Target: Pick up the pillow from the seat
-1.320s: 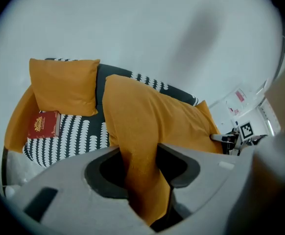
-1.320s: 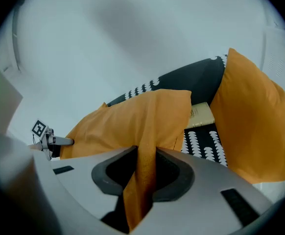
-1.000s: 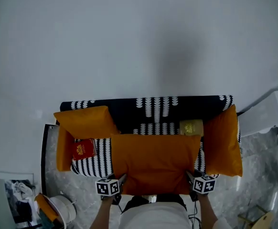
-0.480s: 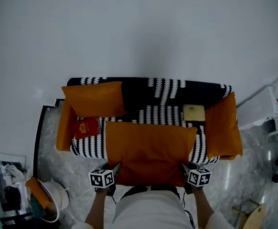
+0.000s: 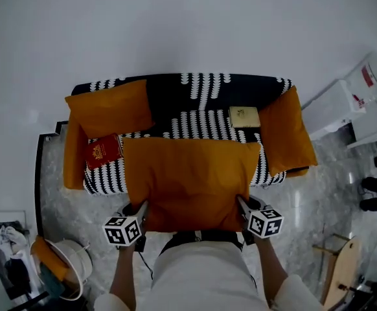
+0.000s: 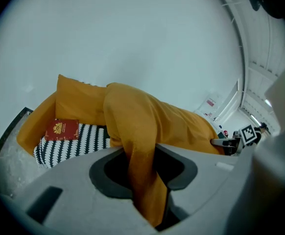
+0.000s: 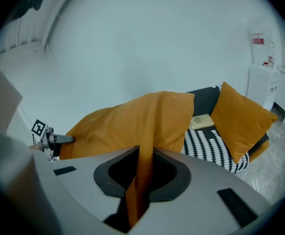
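A large orange pillow (image 5: 188, 180) hangs in front of the black-and-white patterned sofa (image 5: 201, 109), held by its two near corners. My left gripper (image 5: 142, 207) is shut on the pillow's near left corner, with the orange cloth (image 6: 140, 180) pinched between its jaws. The near right corner is clamped in my right gripper (image 5: 239, 203), the fabric (image 7: 141, 180) squeezed between its jaws. Both pairs of jaws have just been closing on the cloth. From the right gripper view the left gripper (image 7: 66, 139) shows at the pillow's far edge.
On the sofa lie a red book (image 5: 103, 151), a yellow book (image 5: 243, 116), an orange cushion (image 5: 107, 109) at the left and another (image 5: 287, 133) at the right. A white bucket (image 5: 72, 267) stands on the marble floor at the left. White cabinets (image 5: 344, 102) stand right.
The pillow has come off the seat and moved toward me with both grippers. The sofa now sits farther off and its striped seat shows behind the pillow.
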{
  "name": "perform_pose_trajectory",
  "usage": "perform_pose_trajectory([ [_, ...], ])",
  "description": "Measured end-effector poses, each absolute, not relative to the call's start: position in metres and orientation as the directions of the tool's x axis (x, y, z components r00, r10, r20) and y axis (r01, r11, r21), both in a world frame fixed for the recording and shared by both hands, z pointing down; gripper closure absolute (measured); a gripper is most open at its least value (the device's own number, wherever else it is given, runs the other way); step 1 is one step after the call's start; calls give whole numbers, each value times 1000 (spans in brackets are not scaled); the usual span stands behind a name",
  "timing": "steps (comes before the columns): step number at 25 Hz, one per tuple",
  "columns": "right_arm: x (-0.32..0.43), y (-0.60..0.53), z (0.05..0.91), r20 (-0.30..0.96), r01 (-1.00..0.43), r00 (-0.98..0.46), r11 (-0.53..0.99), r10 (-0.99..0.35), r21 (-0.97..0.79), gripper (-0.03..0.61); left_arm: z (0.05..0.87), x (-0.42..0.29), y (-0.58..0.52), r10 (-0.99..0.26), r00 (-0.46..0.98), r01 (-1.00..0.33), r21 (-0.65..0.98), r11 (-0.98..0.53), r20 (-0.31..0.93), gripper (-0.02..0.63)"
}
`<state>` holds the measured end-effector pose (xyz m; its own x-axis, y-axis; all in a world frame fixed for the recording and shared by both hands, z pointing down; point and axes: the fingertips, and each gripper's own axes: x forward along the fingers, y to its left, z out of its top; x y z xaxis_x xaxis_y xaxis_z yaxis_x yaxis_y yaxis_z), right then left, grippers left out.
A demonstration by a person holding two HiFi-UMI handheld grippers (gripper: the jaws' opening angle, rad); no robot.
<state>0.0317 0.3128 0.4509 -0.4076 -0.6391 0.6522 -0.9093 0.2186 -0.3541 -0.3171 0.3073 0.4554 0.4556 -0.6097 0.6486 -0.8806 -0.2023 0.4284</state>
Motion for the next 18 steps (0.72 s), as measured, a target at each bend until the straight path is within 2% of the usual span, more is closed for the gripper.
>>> perform_pose_trajectory([
  [7, 62, 318, 388, 540, -915, -388, 239, -747, -326, 522, 391, -288, 299, -689, 482, -869, 396, -296, 541, 476],
  [18, 109, 324, 306, 351, -899, -411, 310, -841, -311, 522, 289, -242, 308, -812, 451, -888, 276, -368, 371, 474],
])
